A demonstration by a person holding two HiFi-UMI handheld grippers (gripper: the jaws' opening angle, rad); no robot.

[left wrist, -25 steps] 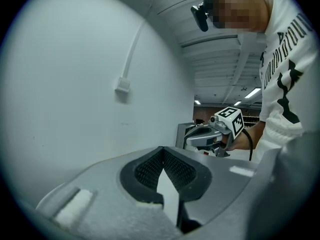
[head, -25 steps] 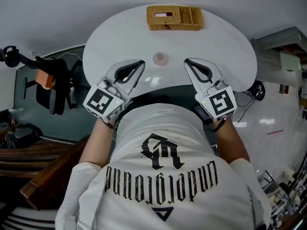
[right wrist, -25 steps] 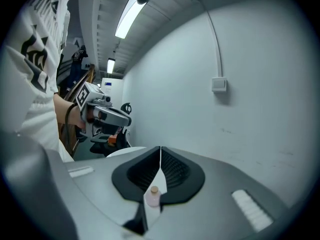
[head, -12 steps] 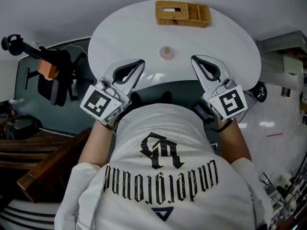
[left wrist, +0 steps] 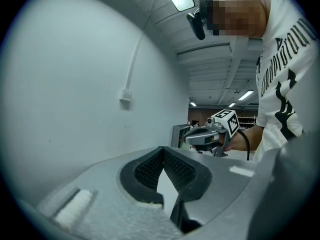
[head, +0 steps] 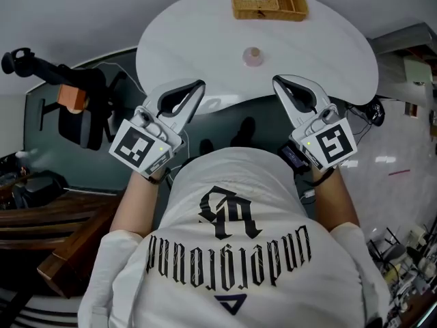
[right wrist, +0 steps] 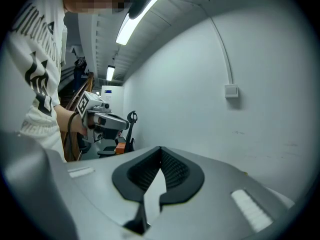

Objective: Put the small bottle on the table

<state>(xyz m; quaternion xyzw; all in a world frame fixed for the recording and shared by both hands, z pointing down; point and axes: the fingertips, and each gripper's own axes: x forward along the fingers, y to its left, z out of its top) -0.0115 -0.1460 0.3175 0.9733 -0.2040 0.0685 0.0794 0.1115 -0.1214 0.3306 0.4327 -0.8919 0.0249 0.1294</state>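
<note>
The small pink bottle (head: 252,56) stands upright on the round white table (head: 198,39), near its middle, with nothing touching it. My left gripper (head: 199,85) hovers at the table's near edge, left of the bottle, shut and empty. My right gripper (head: 277,80) is level with it, to the right of the bottle and nearer me, also shut and empty. In the left gripper view the jaws (left wrist: 163,149) meet at the tip, with the right gripper (left wrist: 207,134) beyond. The right gripper view shows closed jaws (right wrist: 161,148) and the left gripper (right wrist: 102,118); the bottle appears in neither.
A wicker basket (head: 268,3) sits at the table's far edge. A black stand with an orange part (head: 68,98) is at the left, wooden furniture (head: 41,217) at lower left, and a grey shelf unit (head: 410,53) at the right. Both gripper views face a plain white wall.
Both grippers have drawn back from over the table to its near edge. The table, bottle and basket sit farther off in view. The bottle has stayed standing in place.
</note>
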